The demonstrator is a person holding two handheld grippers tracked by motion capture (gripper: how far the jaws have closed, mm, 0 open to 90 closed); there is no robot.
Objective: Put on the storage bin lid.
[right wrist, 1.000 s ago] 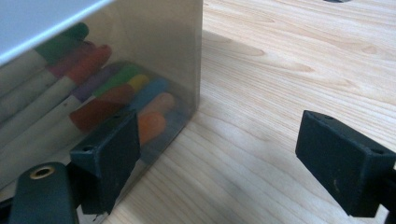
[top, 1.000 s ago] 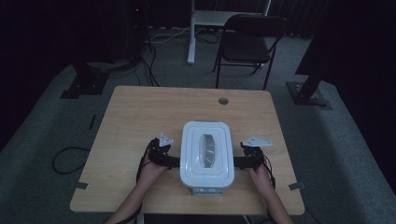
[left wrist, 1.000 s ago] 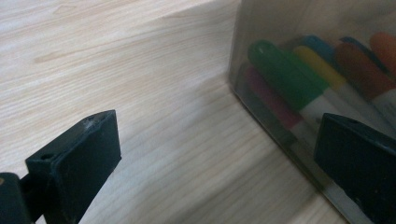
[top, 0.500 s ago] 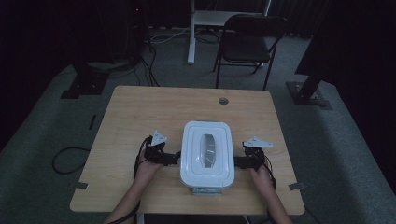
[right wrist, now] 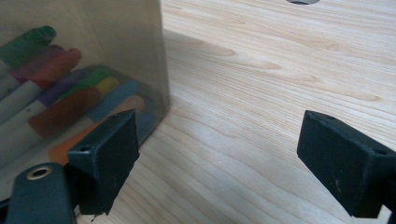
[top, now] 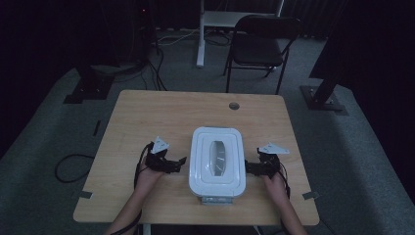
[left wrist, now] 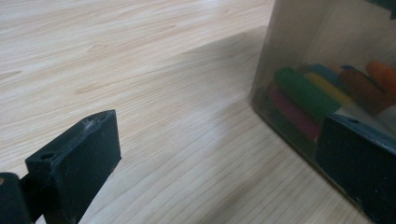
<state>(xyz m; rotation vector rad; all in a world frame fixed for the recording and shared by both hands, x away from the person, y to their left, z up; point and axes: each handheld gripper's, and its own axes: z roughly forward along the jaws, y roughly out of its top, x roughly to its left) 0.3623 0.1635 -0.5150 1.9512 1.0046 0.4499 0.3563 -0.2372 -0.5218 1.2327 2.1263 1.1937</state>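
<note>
High view puts my white-lidded plastic box (top: 216, 161) on the near half of the wooden table (top: 161, 112), with the left gripper (top: 177, 162) just beside its left wall and the right gripper (top: 247, 168) just beside its right wall. Left gripper view shows my jaws spread wide and holding nothing, the box's translucent wall and the coloured markers (left wrist: 303, 93) inside close by one jaw. Right gripper view shows the same: jaws wide apart, empty, markers behind the wall.
</note>
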